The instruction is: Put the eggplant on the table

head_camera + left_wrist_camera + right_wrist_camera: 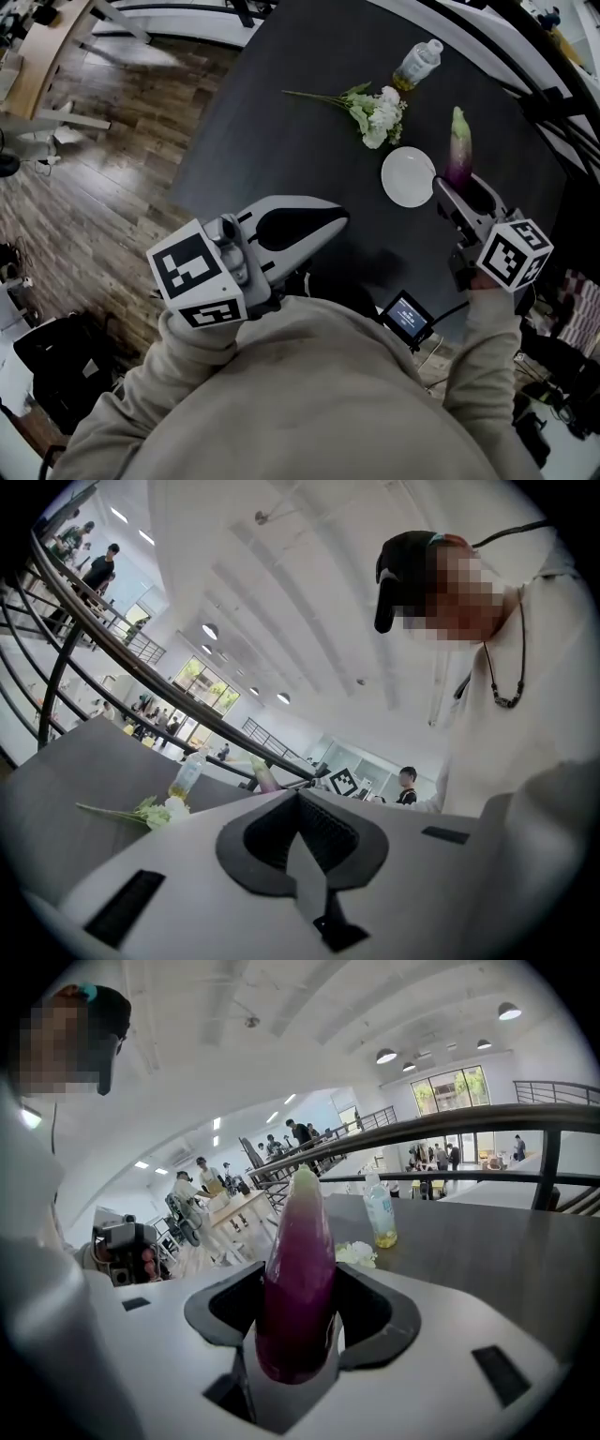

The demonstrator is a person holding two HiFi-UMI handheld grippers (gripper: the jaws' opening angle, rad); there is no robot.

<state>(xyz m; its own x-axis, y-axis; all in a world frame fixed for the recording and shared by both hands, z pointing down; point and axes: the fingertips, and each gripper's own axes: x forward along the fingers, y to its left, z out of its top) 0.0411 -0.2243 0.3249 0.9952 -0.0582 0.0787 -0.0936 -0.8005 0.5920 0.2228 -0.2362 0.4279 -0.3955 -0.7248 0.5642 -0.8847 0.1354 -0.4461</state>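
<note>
Head view, right of frame: my right hand-held gripper (461, 192) clamps the long purple eggplant (458, 150) by its fat end, over the dark worktop (281, 122), apparently for setting down. My left hand-held gripper (323, 223) is closed and empty.

There is one table (281, 141), one eggplant (458, 145), one plate (409, 176), one bottle (418, 64), and one bunch of flowers (375, 112).
</note>
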